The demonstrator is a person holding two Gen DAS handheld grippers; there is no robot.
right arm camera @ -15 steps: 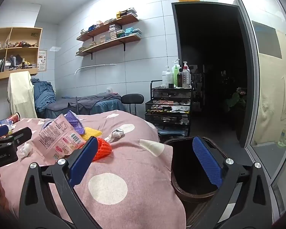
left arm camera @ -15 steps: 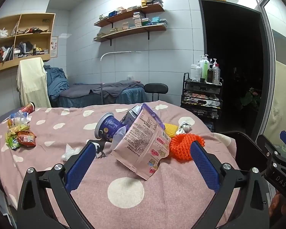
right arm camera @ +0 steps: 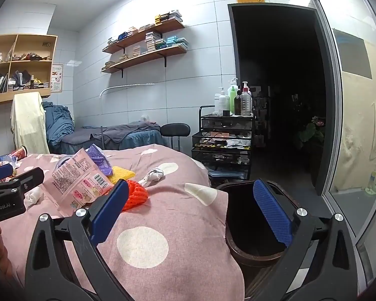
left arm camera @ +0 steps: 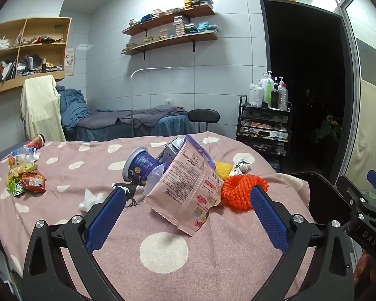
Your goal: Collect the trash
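Left gripper (left arm camera: 188, 205), jaws spread wide and empty, faces a pink snack bag (left arm camera: 188, 190) propped against a purple cup (left arm camera: 140, 166) on the pink polka-dot bedspread (left arm camera: 213, 250). An orange mesh net (left arm camera: 240, 190) lies just right of the bag. More wrappers (left arm camera: 25, 180) sit far left. Right gripper (right arm camera: 190, 200), likewise wide and empty, hangs over the bed's right edge, beside a dark trash bin (right arm camera: 250, 253).

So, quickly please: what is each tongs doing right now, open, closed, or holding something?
Left tongs: open, holding nothing; the pink snack bag lies on the bed ahead.
Right tongs: open, holding nothing, above the bed edge and the dark bin.
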